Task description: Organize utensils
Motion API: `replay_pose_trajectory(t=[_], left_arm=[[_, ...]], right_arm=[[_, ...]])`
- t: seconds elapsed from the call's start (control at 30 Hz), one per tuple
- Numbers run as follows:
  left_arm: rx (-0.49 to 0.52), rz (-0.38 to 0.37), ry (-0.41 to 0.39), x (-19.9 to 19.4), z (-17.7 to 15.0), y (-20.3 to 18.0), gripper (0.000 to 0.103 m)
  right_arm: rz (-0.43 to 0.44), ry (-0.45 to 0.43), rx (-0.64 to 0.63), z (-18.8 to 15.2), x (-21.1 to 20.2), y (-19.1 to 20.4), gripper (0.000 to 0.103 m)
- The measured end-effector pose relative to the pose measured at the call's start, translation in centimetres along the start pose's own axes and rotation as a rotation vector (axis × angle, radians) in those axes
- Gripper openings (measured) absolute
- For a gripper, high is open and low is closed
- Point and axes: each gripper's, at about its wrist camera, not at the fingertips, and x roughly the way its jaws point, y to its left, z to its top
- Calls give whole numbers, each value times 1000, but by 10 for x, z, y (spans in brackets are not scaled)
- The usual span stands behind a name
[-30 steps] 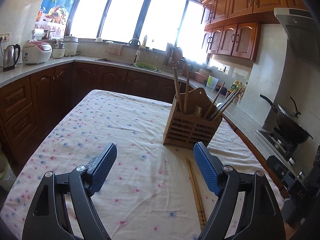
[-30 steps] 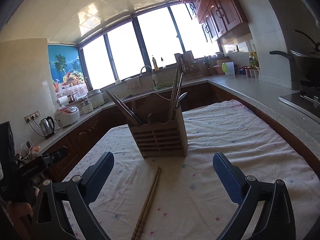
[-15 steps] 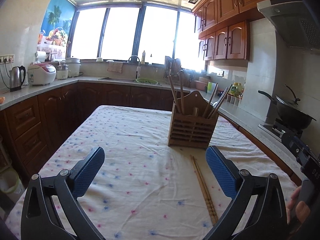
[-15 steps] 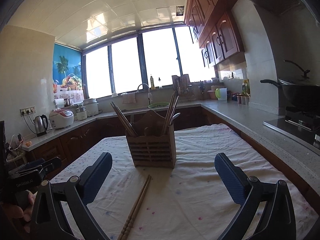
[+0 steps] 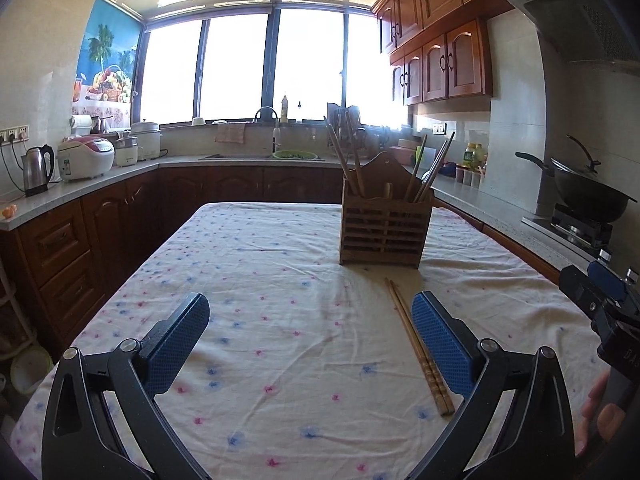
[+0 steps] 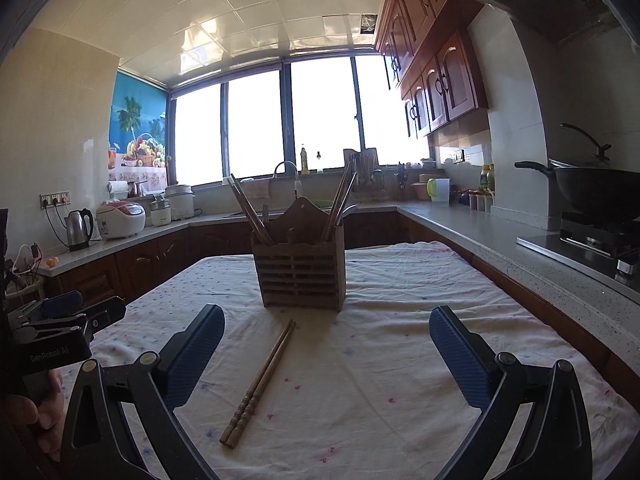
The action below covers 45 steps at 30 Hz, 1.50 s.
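**Watching the loose chopsticks**

Lying flat on the tablecloth (image 6: pixel 400 360), the chopsticks (image 6: pixel 262 380) sit just in front of the wooden holder (image 6: pixel 302 276), side by side. Your left gripper (image 5: pixel 310 336) and right gripper (image 6: pixel 326 354) both stand wide apart, empty. Thin sticks on soft cloth: pinch off-centre and you'll likely catch one only, or bunch fabric. Swing high near the holder and you could knock its leaning utensils (image 6: pixel 248 210).

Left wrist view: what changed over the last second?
The left claw opened wider and leveled out from a tilt, drawing back from the wooden holder. The right claw also backed off, open. Neither took hold of anything. The chopsticks lie where they were on the tablecloth, in front of the holder.
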Motion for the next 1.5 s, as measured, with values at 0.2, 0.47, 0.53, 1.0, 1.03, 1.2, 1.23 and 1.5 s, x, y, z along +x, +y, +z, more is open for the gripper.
replay_pose_trajectory(t=[0.2,0.47,0.53,1.0,1.03,1.2,1.23,1.5], left_arm=[[14,13,10,1,-5,-1,103],[26,27,15,0,-8,-4,103],[29,35,15,0,-8,-4,103],[23,59,21,0,-9,0,103],[23,59,20,0,-9,0,103],[28,58,12,-2,-9,-2,103],[31,58,8,-2,-9,-3,103],[60,59,-10,-6,-9,-10,103]], right_arm=[[-4,10,3,-2,-2,-3,103],[-13,18,17,-6,-4,-9,103],[-15,19,19,-6,-4,-10,103],[-16,23,17,-6,-4,-10,103],[-16,24,17,-7,-4,-10,103],[-10,22,14,-8,-5,-10,103],[-10,20,14,-8,-5,-11,103],[-6,16,15,-9,-5,-12,103]])
